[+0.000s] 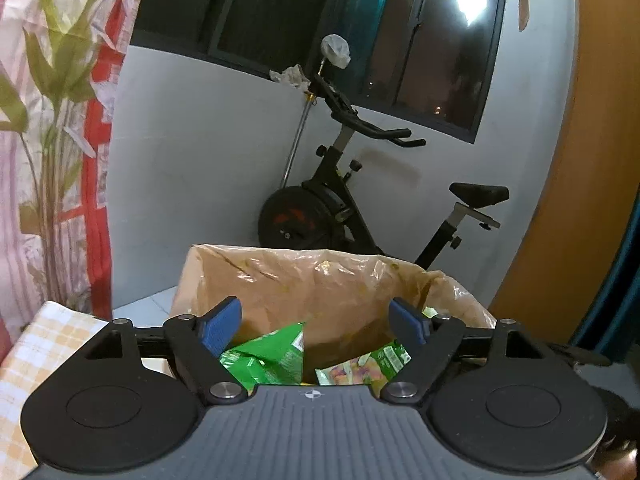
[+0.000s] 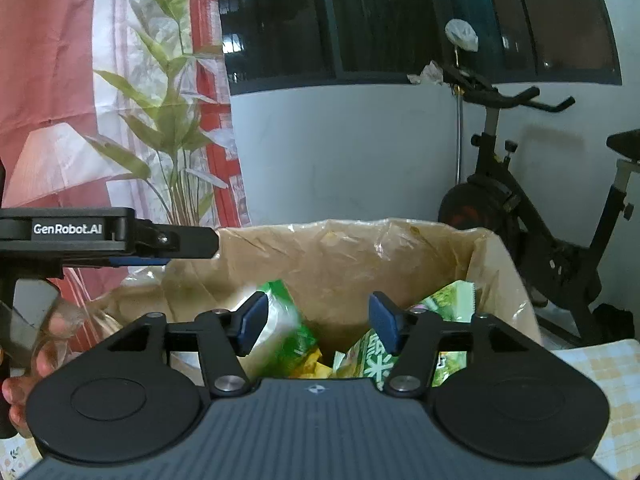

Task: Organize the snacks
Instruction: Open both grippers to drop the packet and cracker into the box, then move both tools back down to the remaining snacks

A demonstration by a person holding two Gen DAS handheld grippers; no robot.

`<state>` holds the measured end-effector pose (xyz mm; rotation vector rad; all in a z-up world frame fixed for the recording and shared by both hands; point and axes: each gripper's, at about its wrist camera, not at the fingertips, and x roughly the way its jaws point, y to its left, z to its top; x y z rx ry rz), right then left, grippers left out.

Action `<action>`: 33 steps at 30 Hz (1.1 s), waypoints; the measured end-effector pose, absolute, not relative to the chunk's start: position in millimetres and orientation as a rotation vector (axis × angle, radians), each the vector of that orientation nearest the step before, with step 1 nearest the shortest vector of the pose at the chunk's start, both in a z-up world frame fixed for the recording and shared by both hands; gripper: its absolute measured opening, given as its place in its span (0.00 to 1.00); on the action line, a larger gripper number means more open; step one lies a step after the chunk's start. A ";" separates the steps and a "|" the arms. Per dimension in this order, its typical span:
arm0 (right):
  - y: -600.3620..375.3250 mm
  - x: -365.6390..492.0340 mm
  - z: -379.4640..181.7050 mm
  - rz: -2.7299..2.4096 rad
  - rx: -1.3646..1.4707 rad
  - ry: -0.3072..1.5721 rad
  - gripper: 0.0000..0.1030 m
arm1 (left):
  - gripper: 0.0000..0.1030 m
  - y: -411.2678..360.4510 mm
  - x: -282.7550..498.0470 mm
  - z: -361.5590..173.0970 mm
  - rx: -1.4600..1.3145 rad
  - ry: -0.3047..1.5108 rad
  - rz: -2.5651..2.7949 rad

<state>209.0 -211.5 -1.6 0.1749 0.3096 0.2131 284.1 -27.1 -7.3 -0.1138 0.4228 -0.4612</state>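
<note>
A cardboard box lined with clear plastic stands in front of both grippers; it also shows in the right wrist view. Green snack packets lie inside it, with another printed packet beside them. The right wrist view shows green packets and one with white characters in the box. My left gripper is open and empty above the box opening. My right gripper is open and empty above the box. The left gripper's body shows at the left of the right wrist view.
A black exercise bike stands behind the box against the grey wall, under a dark window. A floral curtain hangs on the left. A yellow checked cloth covers the surface beside the box.
</note>
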 end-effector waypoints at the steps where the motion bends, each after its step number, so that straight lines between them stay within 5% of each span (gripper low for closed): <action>1: -212.7 204.8 -0.4 0.219 0.174 0.310 0.58 | 0.80 -22.2 278.2 -4.3 -0.103 0.416 -0.455; 15: -228.7 117.7 -15.1 0.301 0.139 0.344 0.58 | 0.80 18.0 186.8 -27.8 -0.075 0.411 -0.360; 33: -230.9 72.9 -122.0 0.288 -0.068 0.749 0.64 | 0.78 19.5 167.3 -125.4 -0.137 0.666 -0.351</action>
